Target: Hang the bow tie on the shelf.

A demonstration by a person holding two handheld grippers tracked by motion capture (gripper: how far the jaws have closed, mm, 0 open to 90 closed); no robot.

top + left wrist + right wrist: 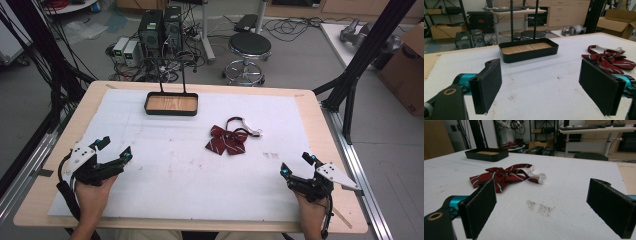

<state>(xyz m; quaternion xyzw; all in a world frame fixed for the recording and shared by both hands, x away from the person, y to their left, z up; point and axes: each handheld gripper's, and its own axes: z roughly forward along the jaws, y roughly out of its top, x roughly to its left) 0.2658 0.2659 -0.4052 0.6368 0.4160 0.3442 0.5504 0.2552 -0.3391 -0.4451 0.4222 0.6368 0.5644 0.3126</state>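
A dark red striped bow tie (227, 139) with a strap and white clasp lies on the white mat, right of centre; it also lies ahead in the left gripper view (607, 58) and the right gripper view (504, 176). A black tray (171, 104) with a wooden floor and a tall handle stands at the mat's far side, empty. My left gripper (114, 150) rests at the near left, jaws wide apart, nothing between them (546, 86). My right gripper (296, 165) sits at the near right, also open and empty (544, 206).
The white mat (165, 170) covers most of a wooden table (310, 100). A small patch of dark specks (540, 207) marks the mat before the right gripper. Beyond the table are a stool (249, 47), computer towers (160, 27), cables, and black frame posts at both sides.
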